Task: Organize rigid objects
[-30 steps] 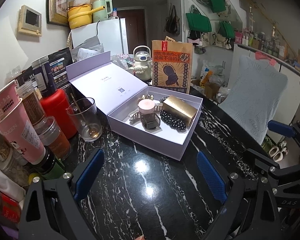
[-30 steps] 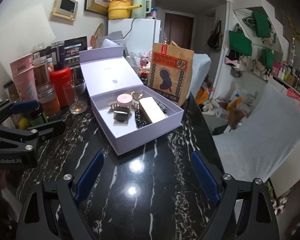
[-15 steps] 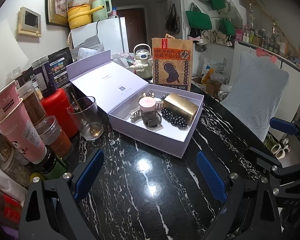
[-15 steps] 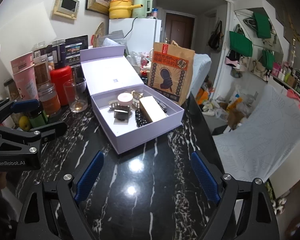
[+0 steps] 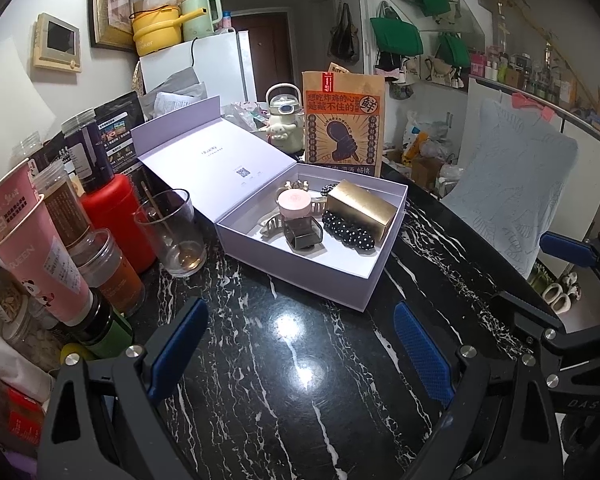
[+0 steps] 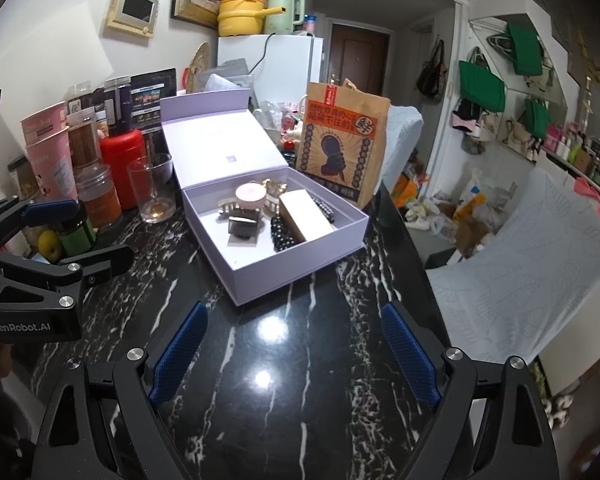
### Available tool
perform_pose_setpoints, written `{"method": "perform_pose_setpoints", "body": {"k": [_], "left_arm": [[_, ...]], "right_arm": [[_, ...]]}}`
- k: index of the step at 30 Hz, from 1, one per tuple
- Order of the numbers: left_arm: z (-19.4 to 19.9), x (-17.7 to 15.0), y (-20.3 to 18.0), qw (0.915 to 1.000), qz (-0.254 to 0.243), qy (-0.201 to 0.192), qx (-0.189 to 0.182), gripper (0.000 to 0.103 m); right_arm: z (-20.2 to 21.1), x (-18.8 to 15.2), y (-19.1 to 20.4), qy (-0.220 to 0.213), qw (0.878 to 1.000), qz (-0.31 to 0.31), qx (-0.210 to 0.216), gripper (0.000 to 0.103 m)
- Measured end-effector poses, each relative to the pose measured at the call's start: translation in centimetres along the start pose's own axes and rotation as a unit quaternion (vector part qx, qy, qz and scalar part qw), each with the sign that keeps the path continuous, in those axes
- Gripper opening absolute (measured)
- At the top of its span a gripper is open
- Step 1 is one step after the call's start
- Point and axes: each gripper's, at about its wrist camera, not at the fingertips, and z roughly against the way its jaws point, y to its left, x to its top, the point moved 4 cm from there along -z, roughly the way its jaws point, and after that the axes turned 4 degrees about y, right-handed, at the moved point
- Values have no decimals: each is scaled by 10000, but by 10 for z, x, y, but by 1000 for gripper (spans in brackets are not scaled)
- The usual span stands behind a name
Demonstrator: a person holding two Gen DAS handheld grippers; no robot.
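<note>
An open lilac gift box [image 5: 352, 292] [image 6: 260, 280] sits on the black marble table, its lid [image 5: 216, 160] folded back. Inside lie a gold carton [image 5: 360, 208] [image 6: 304, 218], a pink-topped round jar [image 5: 294, 202] [image 6: 251, 194], a dark hair claw [image 5: 302, 234] [image 6: 242, 228], a black beaded piece [image 5: 350, 232] [image 6: 282, 234] and a pale claw clip [image 5: 270, 226]. My left gripper [image 5: 300, 344] hovers open over bare table in front of the box. My right gripper [image 6: 294, 348] is open too, nothing between its fingers. Each gripper shows at the edge of the other's view.
A drinking glass [image 5: 172, 232] [image 6: 152, 188], a red canister [image 5: 116, 216], pink tubes and jars crowd the table's left side. A brown paper bag [image 5: 342, 124] [image 6: 340, 144] and a small teapot figure [image 5: 286, 124] stand behind the box. The table edge drops off at right toward a covered chair [image 6: 532, 272].
</note>
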Motion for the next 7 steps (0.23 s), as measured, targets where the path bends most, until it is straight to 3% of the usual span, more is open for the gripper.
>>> {"method": "perform_pose_setpoints", "body": {"k": [7], "left_arm": [[0,-1,-1,10000,-33,-51,16,95]], "right_arm": [[-3,-3,-2,43,10000,-19,-4,90]]}}
